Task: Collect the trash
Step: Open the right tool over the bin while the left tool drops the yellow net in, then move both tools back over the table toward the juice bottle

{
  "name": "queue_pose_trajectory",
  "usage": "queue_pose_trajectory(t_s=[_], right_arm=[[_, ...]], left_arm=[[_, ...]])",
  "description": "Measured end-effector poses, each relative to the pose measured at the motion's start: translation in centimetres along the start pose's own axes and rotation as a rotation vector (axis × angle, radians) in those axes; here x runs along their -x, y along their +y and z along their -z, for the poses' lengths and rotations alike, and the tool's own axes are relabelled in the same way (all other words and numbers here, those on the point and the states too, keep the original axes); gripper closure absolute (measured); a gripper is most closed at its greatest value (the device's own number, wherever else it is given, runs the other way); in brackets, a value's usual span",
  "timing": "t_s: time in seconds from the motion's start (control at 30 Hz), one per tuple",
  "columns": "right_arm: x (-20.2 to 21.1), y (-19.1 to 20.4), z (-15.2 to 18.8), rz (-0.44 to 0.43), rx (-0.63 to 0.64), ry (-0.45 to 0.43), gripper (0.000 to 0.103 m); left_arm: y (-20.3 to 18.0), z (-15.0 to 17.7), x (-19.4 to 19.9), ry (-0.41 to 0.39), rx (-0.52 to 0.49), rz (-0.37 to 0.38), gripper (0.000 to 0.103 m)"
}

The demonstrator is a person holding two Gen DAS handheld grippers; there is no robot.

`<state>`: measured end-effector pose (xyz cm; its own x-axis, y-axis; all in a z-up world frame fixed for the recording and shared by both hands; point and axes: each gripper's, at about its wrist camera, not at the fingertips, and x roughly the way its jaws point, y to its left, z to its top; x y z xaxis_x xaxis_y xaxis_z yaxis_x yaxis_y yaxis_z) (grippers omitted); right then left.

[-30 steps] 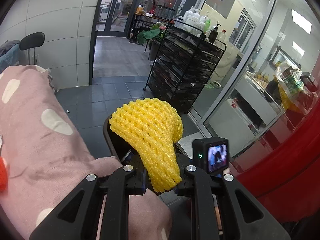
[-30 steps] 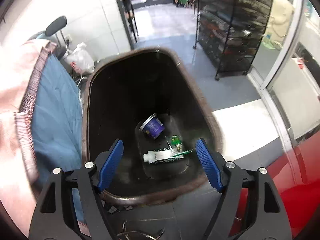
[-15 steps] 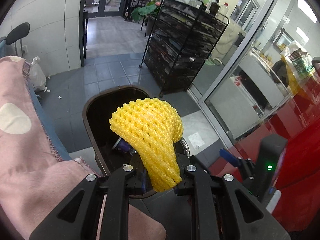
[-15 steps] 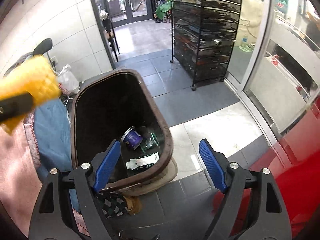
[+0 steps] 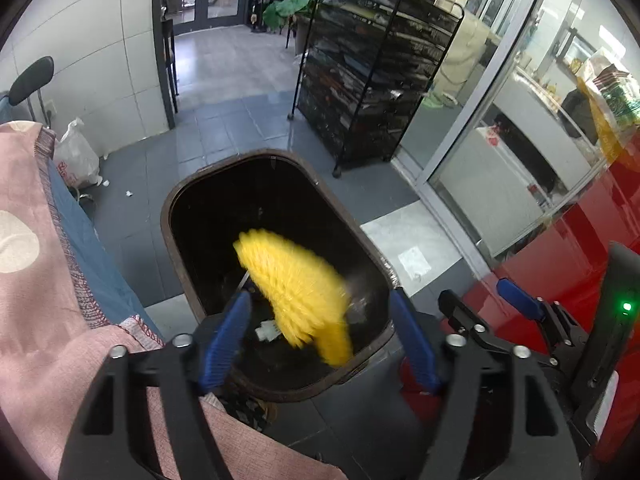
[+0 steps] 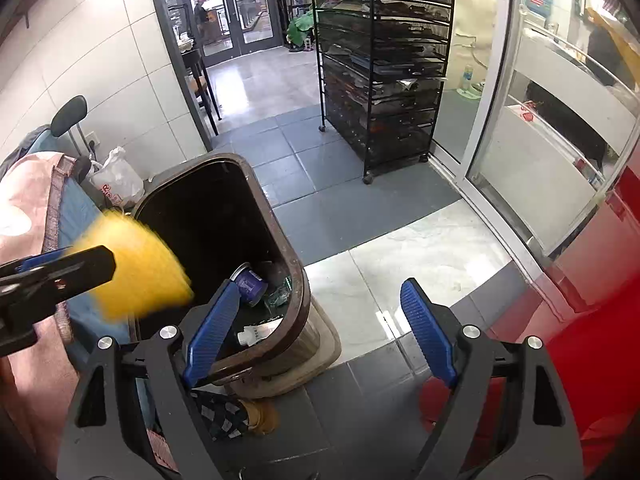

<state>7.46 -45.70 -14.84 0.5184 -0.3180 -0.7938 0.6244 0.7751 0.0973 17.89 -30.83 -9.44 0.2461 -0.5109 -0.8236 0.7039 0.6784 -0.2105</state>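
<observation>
A yellow foam fruit net [image 5: 296,288] is loose and blurred in mid-air over the mouth of the dark brown trash bin [image 5: 276,155]. My left gripper [image 5: 319,294] hangs above the bin's near rim; its jaws are opening, and the net lies between them without touching either blue pad. From the right wrist, the net [image 6: 136,268] shows beside one left finger [image 6: 60,270]. My right gripper [image 6: 320,284] stands open and empty, to the right of the bin [image 6: 224,158]. A blue can [image 6: 250,282] and a white tube [image 6: 258,334] lie in the bin.
A black wire rack [image 6: 380,80] on wheels stands beyond the bin. A white plastic bag [image 5: 76,160] sits by the wall. Pink spotted cloth [image 5: 36,280] fills the left, a red surface [image 5: 580,248] the right. A checked slipper [image 6: 236,416] lies at the bin's base.
The left jaws went from shut on the yellow net to wide apart, and the net now drops towards the bin. The left gripper came down over the bin; the right one drew back from it.
</observation>
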Motion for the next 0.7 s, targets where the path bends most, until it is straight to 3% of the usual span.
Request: queue_pose_trajectory(t_s=[0.1, 0.47, 0.7], right_arm=[[-0.1, 0.0, -0.1, -0.007, -0.006, 0.005, 0.020], [1.3, 1.8, -1.4, -0.071, 0.044, -0.022, 0.020], [3.3, 5.9, -2.0, -0.156, 0.143, -0.058, 0.019]], left_arm=[[0.1, -0.1, 0.5, -0.020, 0.007, 0.006, 0.018], [0.3, 0.5, 6.2, -0.131, 0.037, 0.046, 0.011], [2.0, 3.2, 12.5, -0.242, 0.040, -0.073, 0.007]])
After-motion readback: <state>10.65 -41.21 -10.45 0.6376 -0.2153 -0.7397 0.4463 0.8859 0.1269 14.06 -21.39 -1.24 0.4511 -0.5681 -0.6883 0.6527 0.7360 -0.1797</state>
